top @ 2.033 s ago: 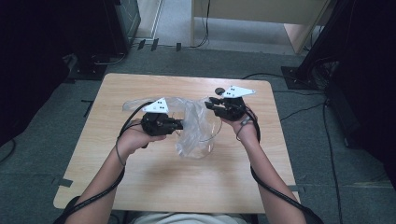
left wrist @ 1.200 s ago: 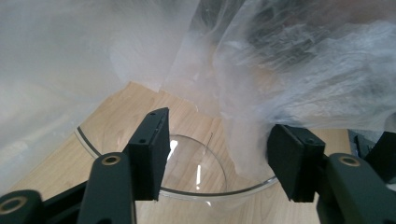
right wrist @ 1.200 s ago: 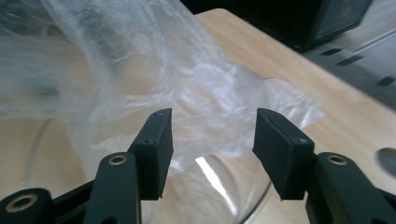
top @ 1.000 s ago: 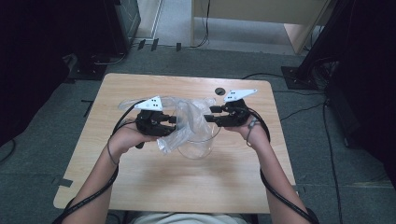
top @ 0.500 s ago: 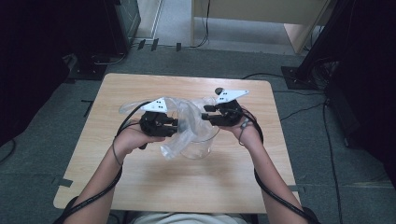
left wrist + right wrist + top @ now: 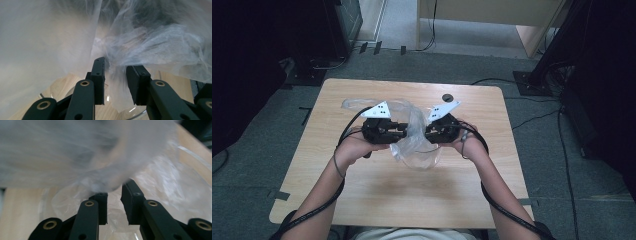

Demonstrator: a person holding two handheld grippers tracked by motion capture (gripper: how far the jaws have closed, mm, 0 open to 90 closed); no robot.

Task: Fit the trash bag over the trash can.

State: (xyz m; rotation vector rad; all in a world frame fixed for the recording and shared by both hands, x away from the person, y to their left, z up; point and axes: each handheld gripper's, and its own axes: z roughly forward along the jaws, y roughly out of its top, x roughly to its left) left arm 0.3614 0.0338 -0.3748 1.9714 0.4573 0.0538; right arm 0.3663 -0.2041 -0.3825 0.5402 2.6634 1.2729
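A clear, crumpled plastic bag (image 6: 414, 142) hangs between my two grippers above the wooden table (image 6: 412, 200). Under it stands a clear glass bowl (image 6: 426, 161), whose rim (image 6: 135, 113) shows low in the left gripper view. My left gripper (image 6: 404, 132) holds the bag's left side. Its jaws (image 6: 115, 65) have just been closing and a bunched fold of film fills the gap between them. My right gripper (image 6: 428, 134) faces it from the right. Its jaws (image 6: 113, 188) have closed further, onto a wad of film at their tips. The bag (image 6: 87, 157) is blurred there.
A small black hole cover (image 6: 447, 97) sits near the table's far edge. Cables trail from both grippers along the person's forearms. Around the table are grey floor, dark equipment stands (image 6: 562, 50) and a wooden desk (image 6: 492, 20) at the back.
My right gripper has moved left, toward the left gripper, and the bag is bunched tighter between them. The left gripper has stayed where it was.
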